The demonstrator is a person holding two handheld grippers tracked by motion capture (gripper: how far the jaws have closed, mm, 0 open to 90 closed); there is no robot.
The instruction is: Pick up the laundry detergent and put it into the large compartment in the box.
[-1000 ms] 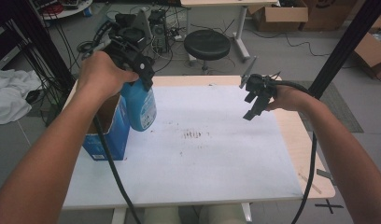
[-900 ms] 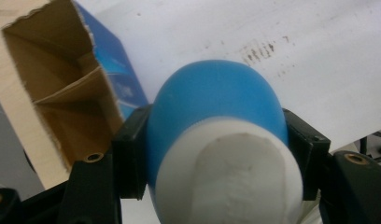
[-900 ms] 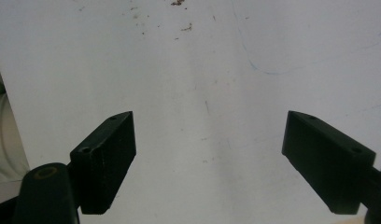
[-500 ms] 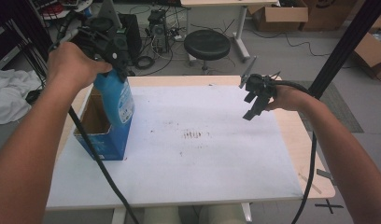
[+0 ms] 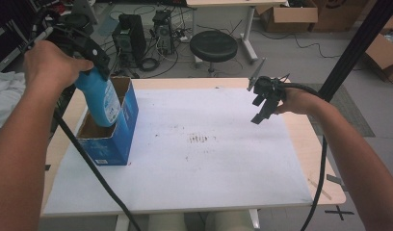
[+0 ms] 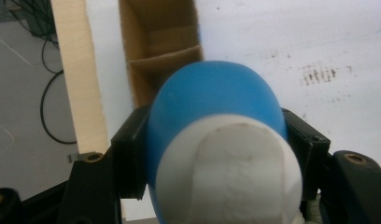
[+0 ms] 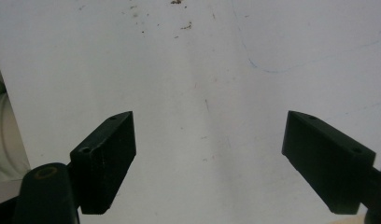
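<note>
Left gripper point(image 5: 88, 50) holds blue bottle point(image 5: 100, 98) in box point(image 5: 115, 139); right gripper point(image 5: 264, 103) hovers.

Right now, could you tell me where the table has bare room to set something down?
The white top is bare from the box across to the right tool, apart from small smudges mid-table. The left edge is crowded: the left tool holds the bottle in the box.

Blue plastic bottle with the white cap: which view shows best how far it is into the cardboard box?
The high view: the blue plastic bottle, clamped in the left gripper, has its lower end inside the open blue cardboard box. The left gripper view looks down on its white cap, hiding the depth. The right gripper view faces the white tabletop.
</note>
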